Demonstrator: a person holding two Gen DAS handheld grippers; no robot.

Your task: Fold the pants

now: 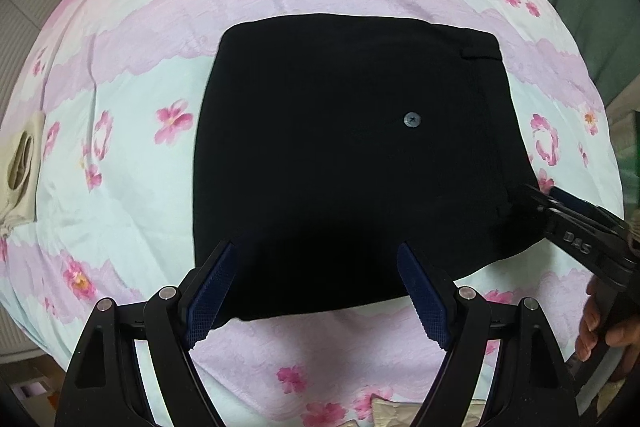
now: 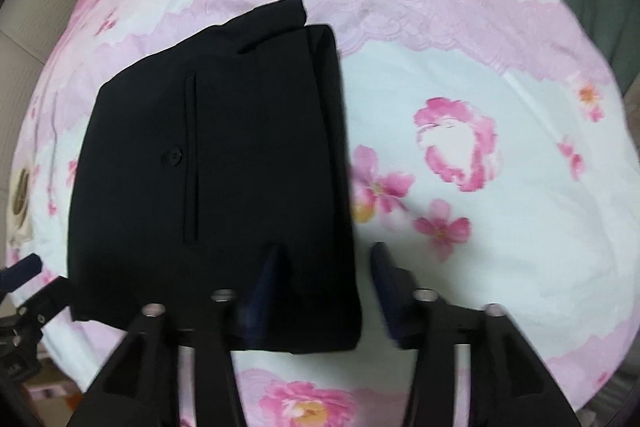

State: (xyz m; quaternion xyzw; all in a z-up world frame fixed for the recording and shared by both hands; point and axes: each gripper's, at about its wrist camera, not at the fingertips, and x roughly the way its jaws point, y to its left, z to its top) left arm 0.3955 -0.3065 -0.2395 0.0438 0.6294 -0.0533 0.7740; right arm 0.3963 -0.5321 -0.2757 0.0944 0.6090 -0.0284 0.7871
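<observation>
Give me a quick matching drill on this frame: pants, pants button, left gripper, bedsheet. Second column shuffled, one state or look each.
Column 1:
1. pants
2. button
3. left gripper
4. bedsheet

Column 2:
A. pink flower print, spread under everything
B. small, round, grey, sitting on the black fabric
C. black, folded into a compact rectangle, lying flat
D. jaws wide apart over the near edge of the pants, pads not pressing on anything

Pairs: 1-C, 2-B, 3-D, 4-A
</observation>
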